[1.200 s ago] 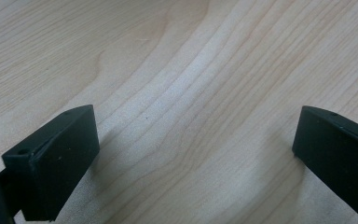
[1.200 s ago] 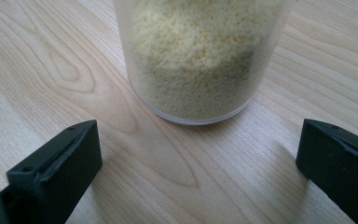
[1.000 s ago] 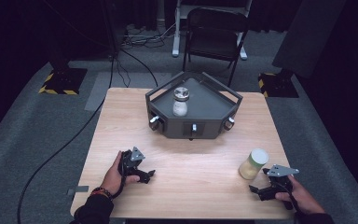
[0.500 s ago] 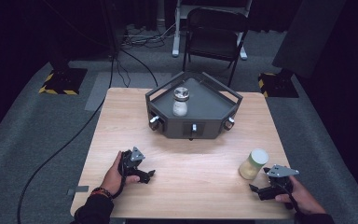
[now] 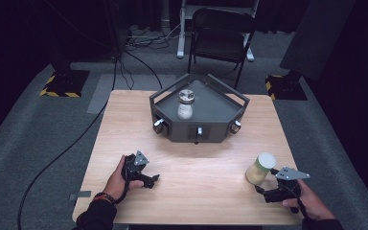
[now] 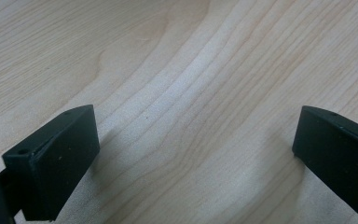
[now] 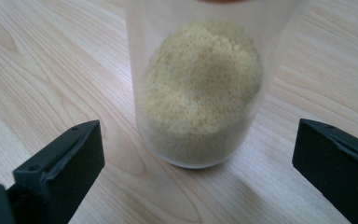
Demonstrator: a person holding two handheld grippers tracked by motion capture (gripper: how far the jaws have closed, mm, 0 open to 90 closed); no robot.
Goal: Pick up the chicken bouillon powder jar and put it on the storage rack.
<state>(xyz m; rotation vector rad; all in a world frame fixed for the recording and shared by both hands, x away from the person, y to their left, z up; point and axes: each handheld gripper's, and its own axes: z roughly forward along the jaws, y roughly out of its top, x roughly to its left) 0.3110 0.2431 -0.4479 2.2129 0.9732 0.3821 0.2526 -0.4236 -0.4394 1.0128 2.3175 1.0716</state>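
In the high view, the clear jar of yellowish grains stands upright near the right front of the tabletop, and the right hand-held gripper lies low just beside it, at its near right, a touch closer to the jar than a second ago. The left hand-held gripper rests on the wood at the left front, well apart from the jar, much where it was before. A second jar with a metal lid stands in the dark tray-like fixture at the far middle, unmoved. In the left gripper view, the jaws are spread wide over bare wood grain. In the right gripper view, the jaws are spread wide, with the jar standing just ahead between them, untouched.
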